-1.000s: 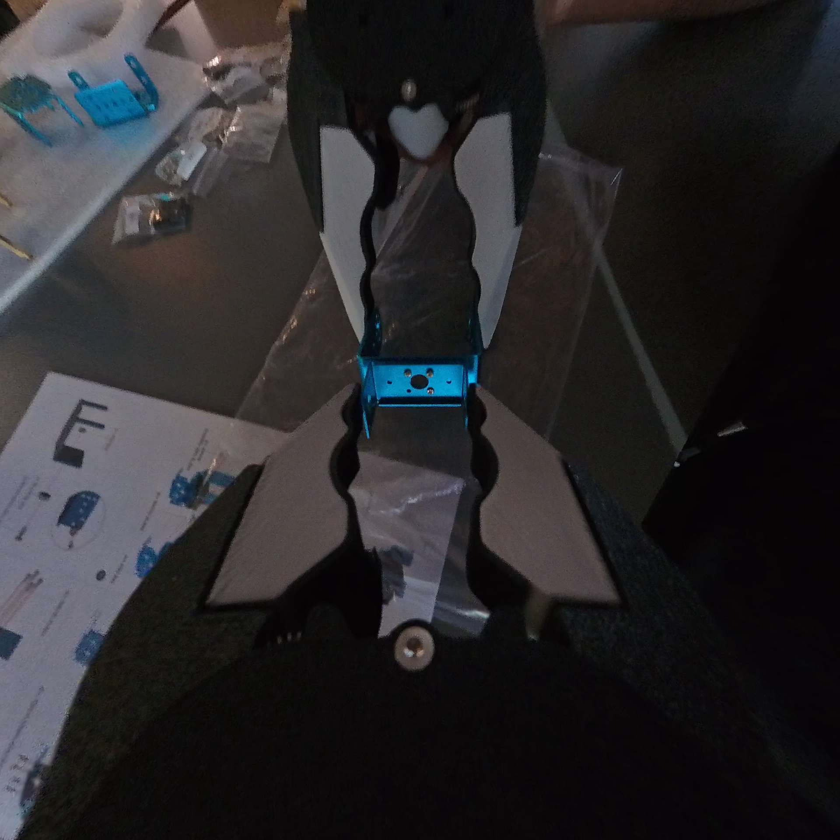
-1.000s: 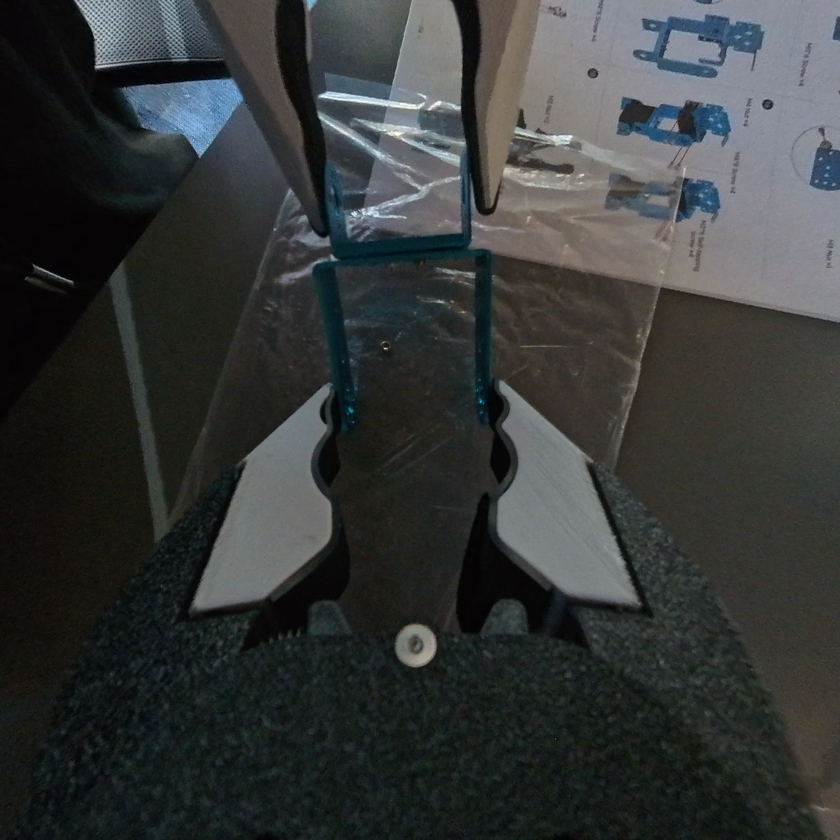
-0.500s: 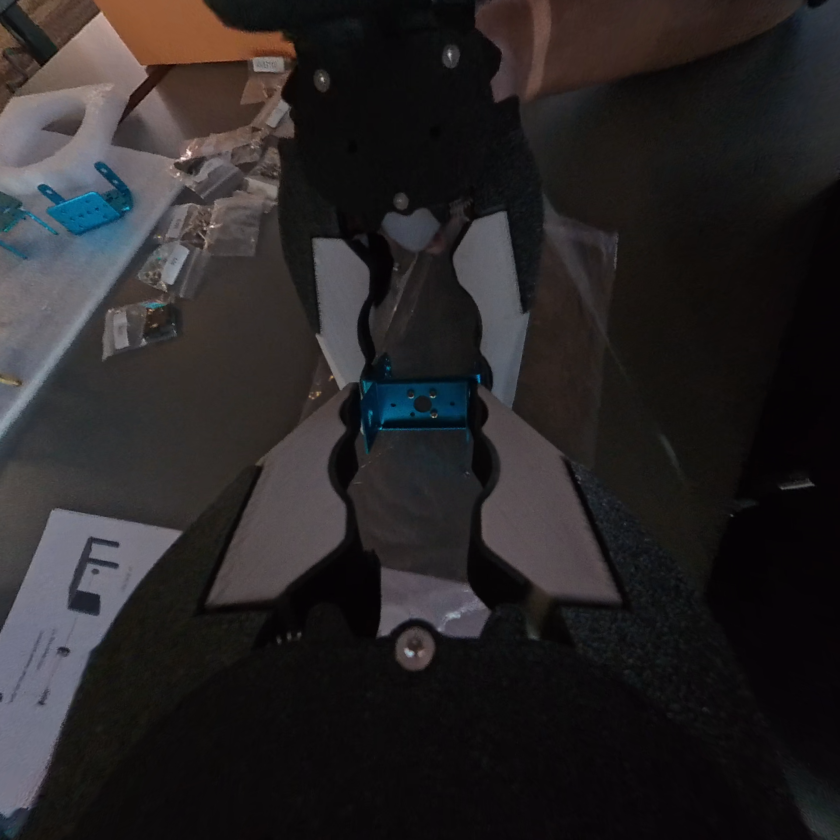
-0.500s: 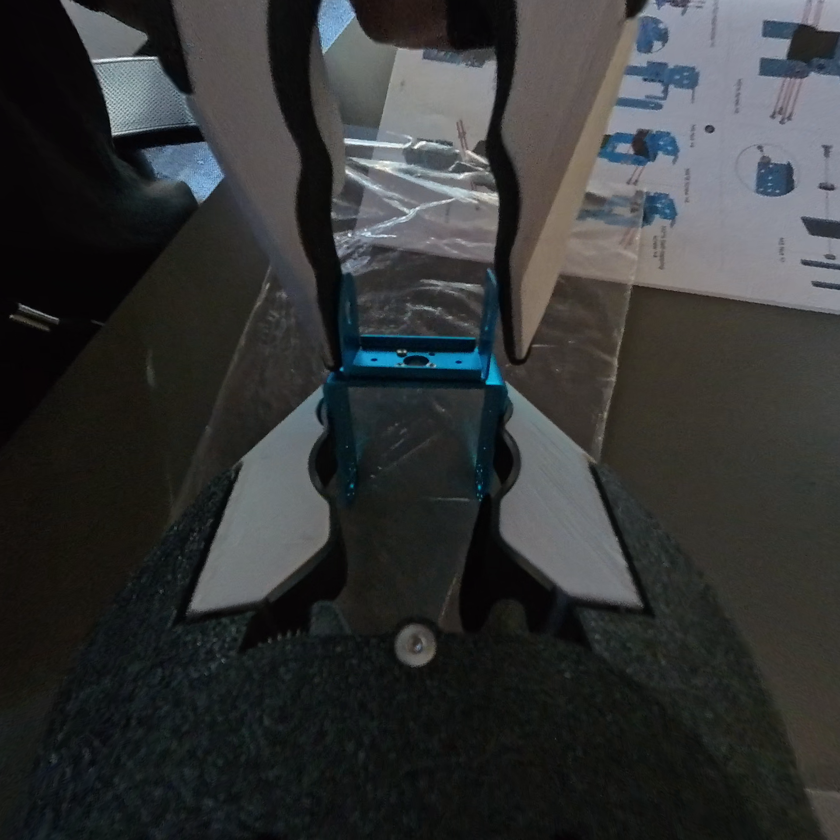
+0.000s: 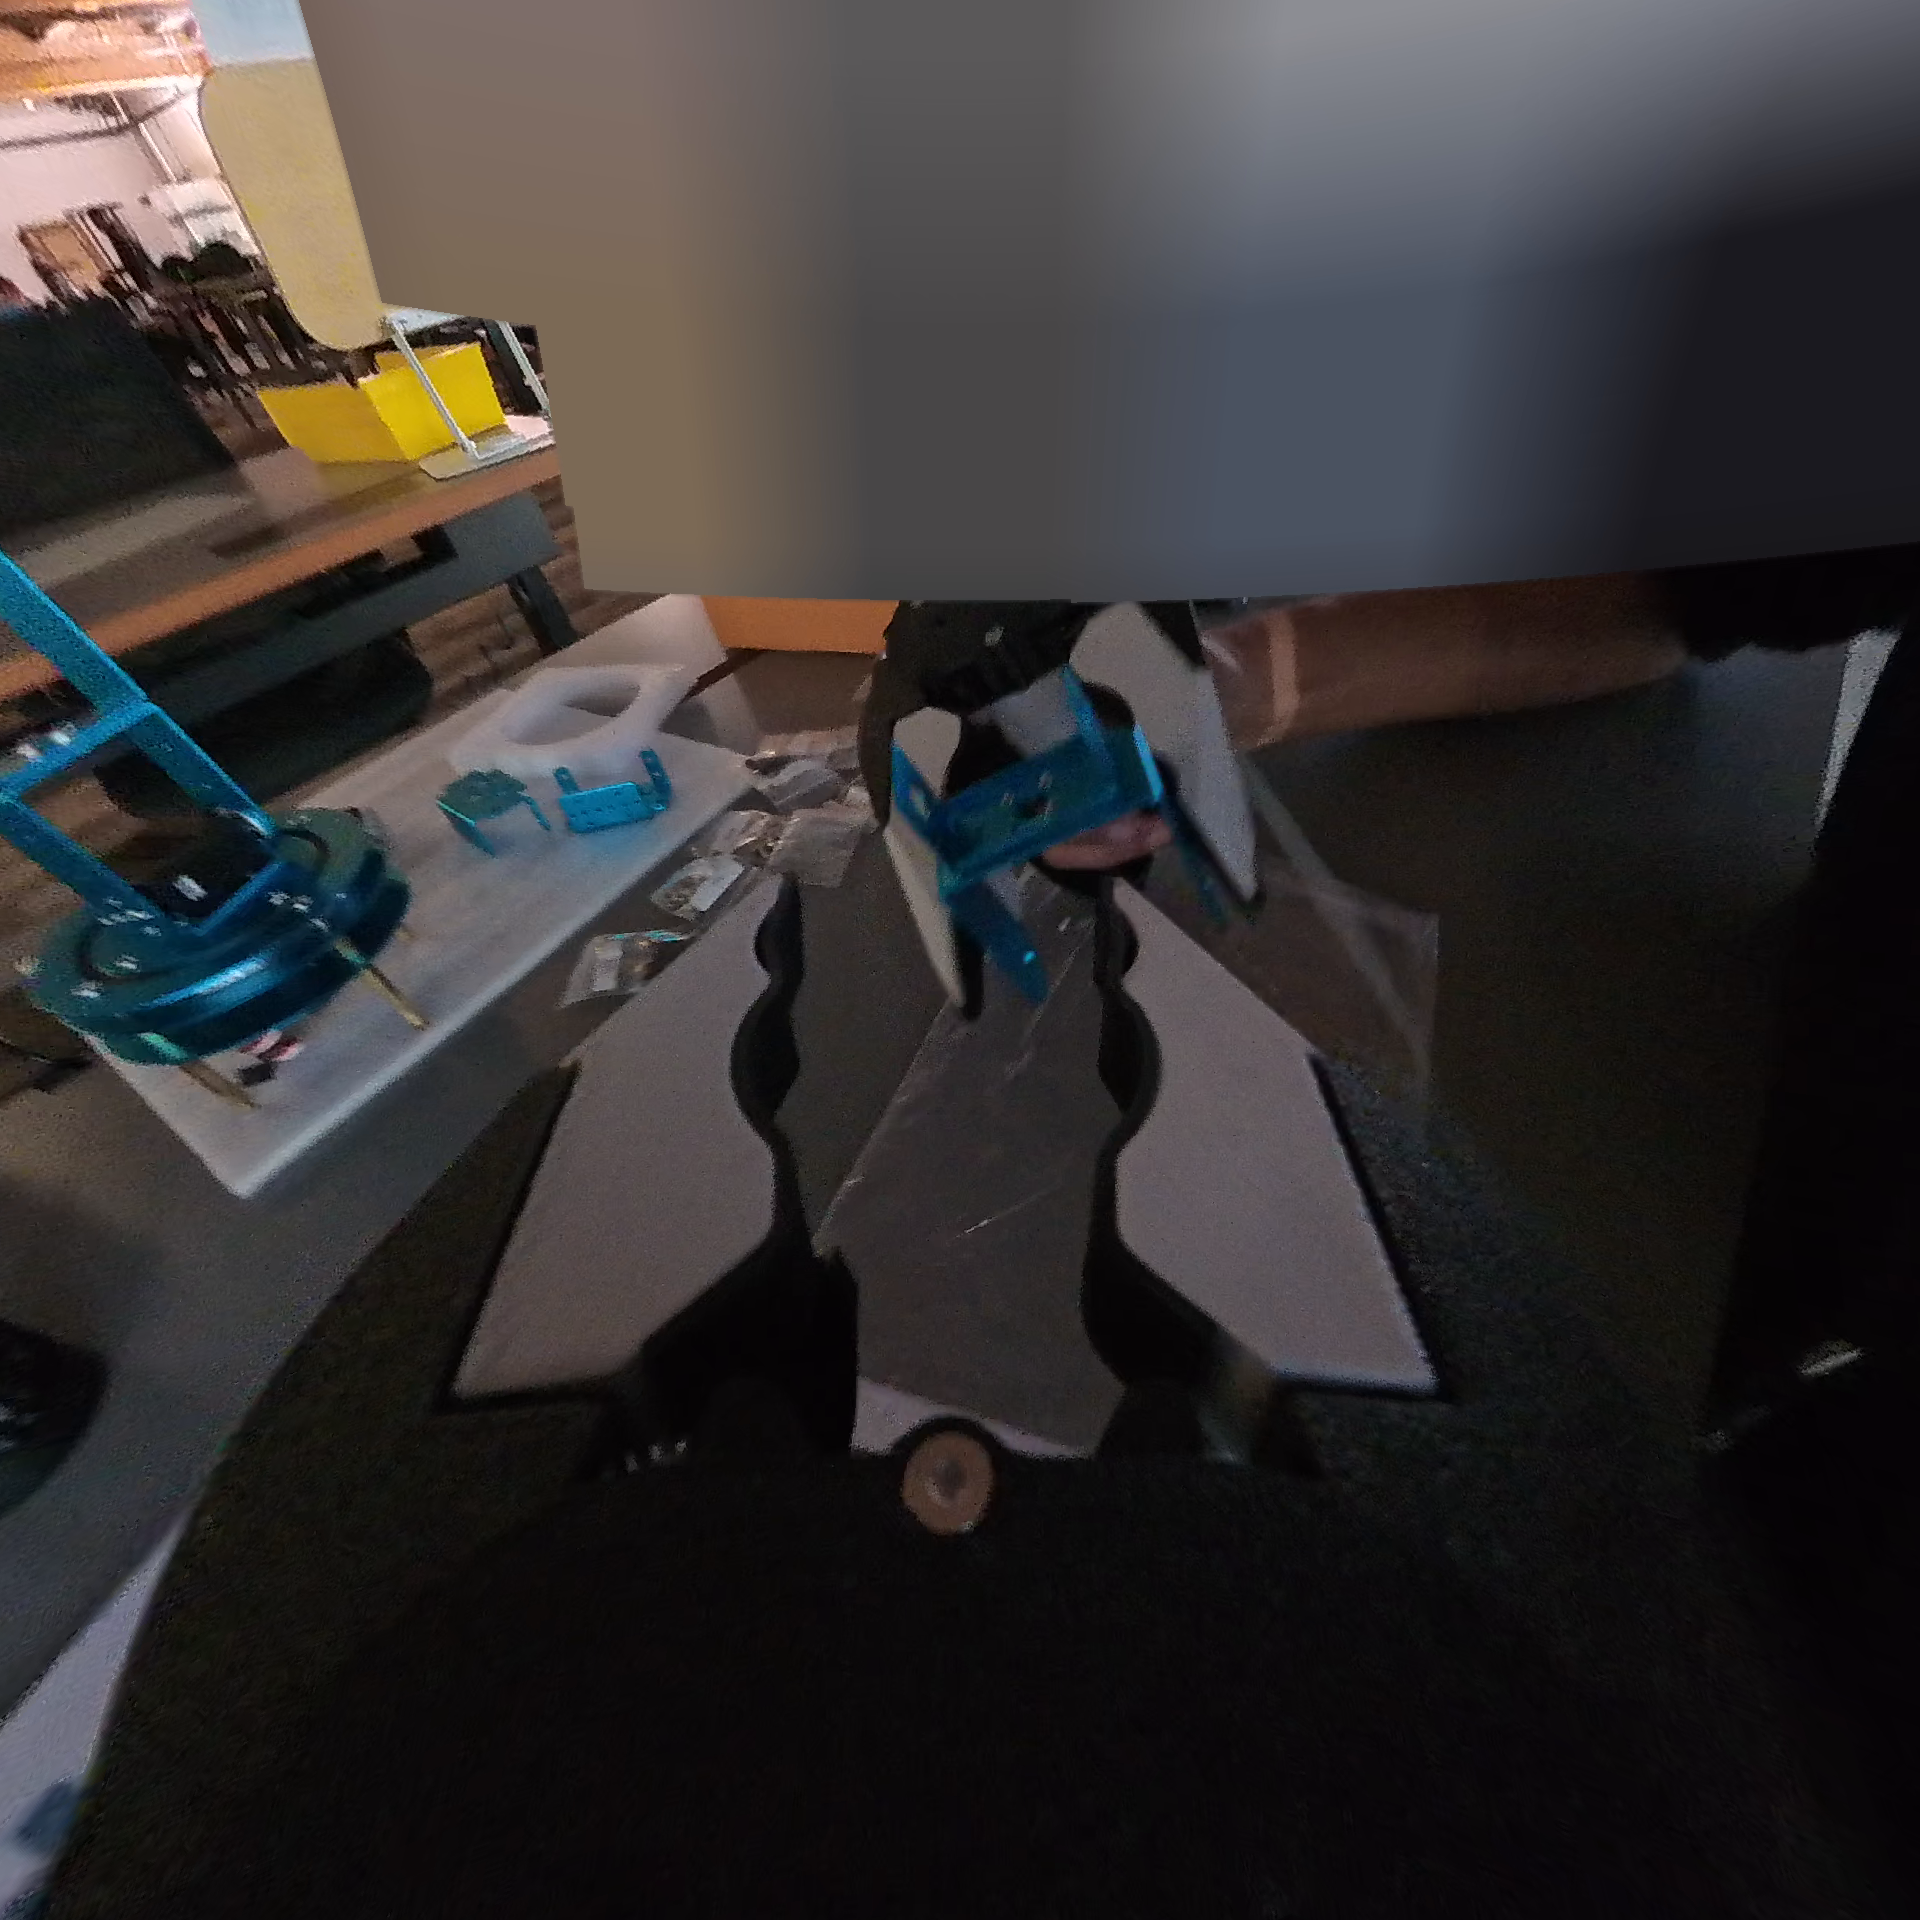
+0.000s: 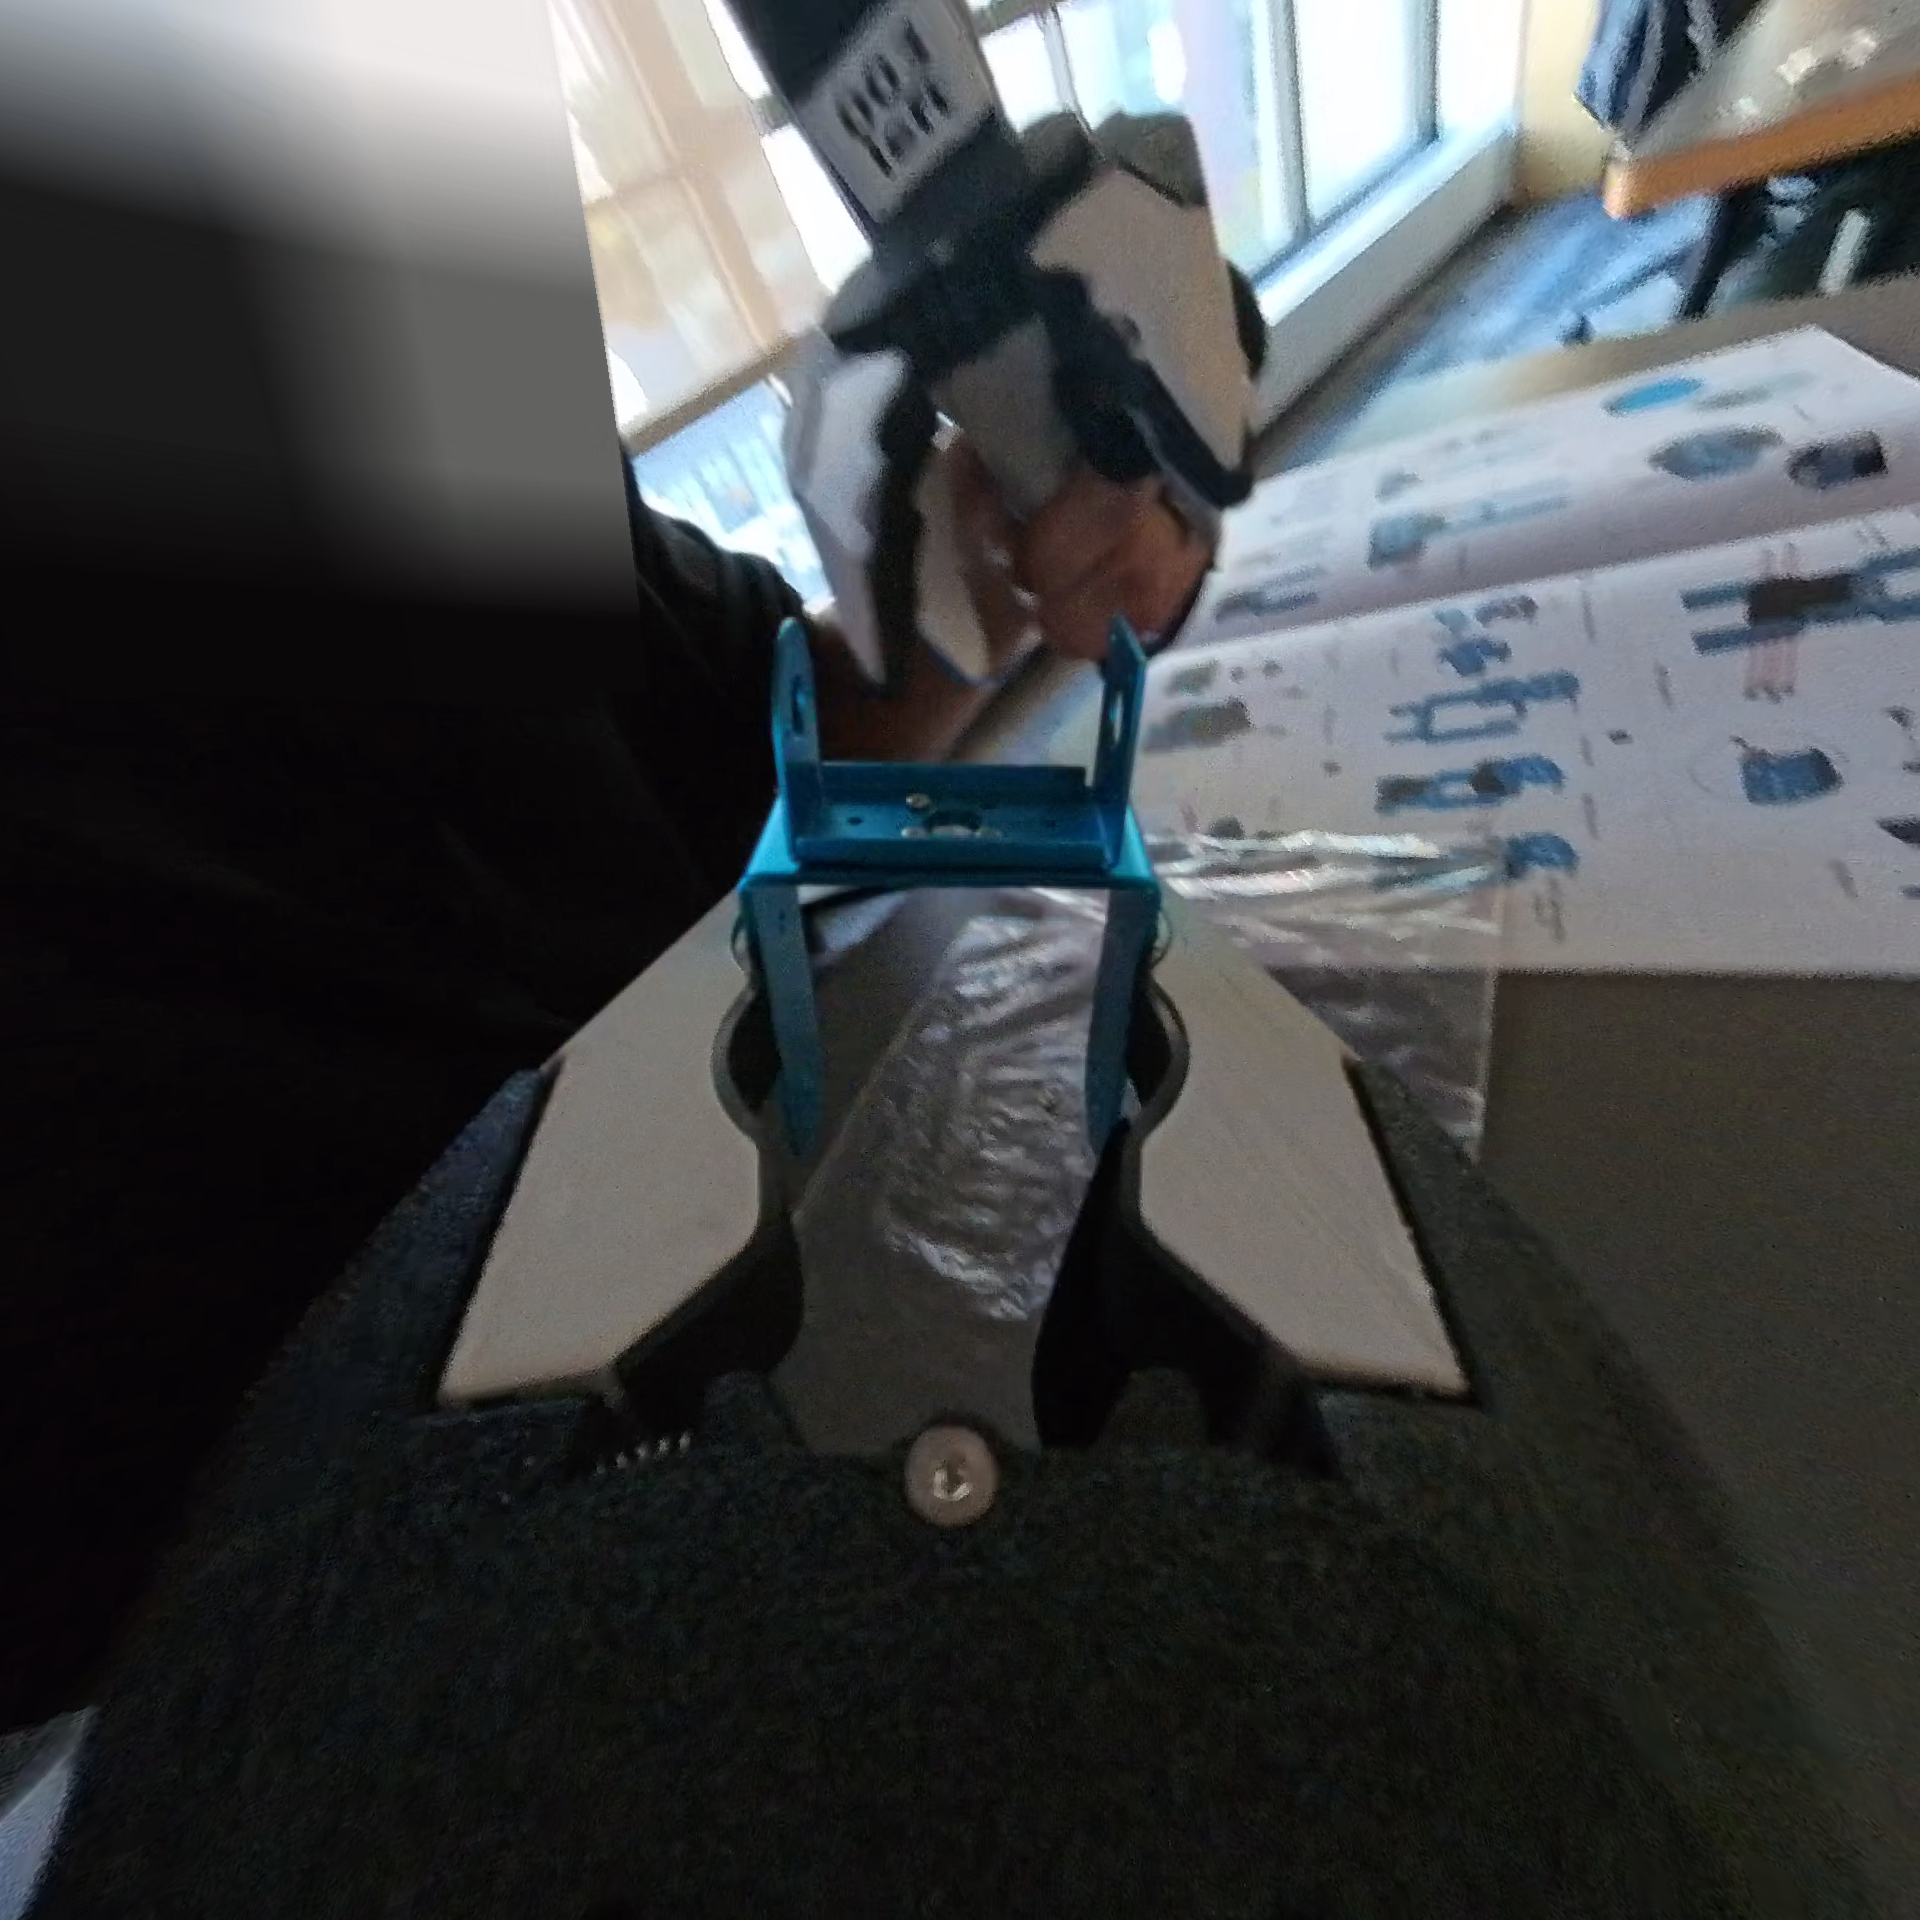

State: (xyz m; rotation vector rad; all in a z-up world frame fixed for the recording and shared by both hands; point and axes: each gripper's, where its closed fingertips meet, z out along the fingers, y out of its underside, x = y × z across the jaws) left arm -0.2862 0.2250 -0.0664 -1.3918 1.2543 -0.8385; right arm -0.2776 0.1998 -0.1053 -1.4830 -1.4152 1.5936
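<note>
My right gripper (image 6: 951, 966) is shut on the two legs of a tall blue U-bracket (image 6: 790, 1018). A smaller blue U-bracket (image 6: 945, 821) sits back to back on its crossbar, legs pointing away. My left gripper (image 5: 951, 914) is open and empty, pulled back from the brackets. In the left wrist view the right gripper (image 5: 1101, 945) holds the bracket pair (image 5: 1029, 821) tilted above the dark table. In the right wrist view the left gripper (image 6: 935, 623) is blurred, beyond and above the brackets.
A clear plastic bag (image 5: 987, 1143) lies on the dark table below both grippers. A white board (image 5: 499, 935) at left carries a blue round base assembly (image 5: 208, 935) and loose blue brackets (image 5: 613, 805). Small parts bags (image 5: 727, 873) lie beside it. Instruction sheets (image 6: 1558, 727) lie at right. My right fingertips sit around 5 cm from my left ones.
My left gripper has let go of the small bracket, opened and drawn back. My right gripper has lifted and tilted with both brackets together on it.
</note>
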